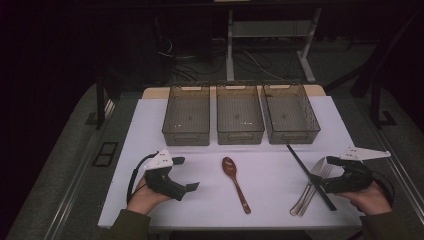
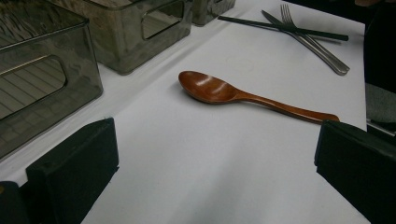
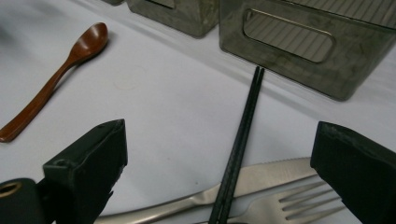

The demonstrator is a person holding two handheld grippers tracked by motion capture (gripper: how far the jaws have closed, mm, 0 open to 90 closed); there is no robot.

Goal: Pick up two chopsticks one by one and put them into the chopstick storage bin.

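White surface (image 1: 280,175) under dim light; right gripper (image 3: 219,172), fingers released, frames black chopsticks (image 3: 240,135) at lower centre: light, stiff, slippery, best pinched mid-length. Left gripper (image 2: 215,186) released too.

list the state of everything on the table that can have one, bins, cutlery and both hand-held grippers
left hand-held gripper: open, holding nothing
right hand-held gripper: open, over the cutlery pile, holding nothing
left bin: upright, empty
middle bin: upright, empty
right bin: upright, empty
wooden spoon: flat on the table, bowl up
chopsticks: lying across the knife and fork
knife: flat, under the chopsticks
fork: flat beside the knife
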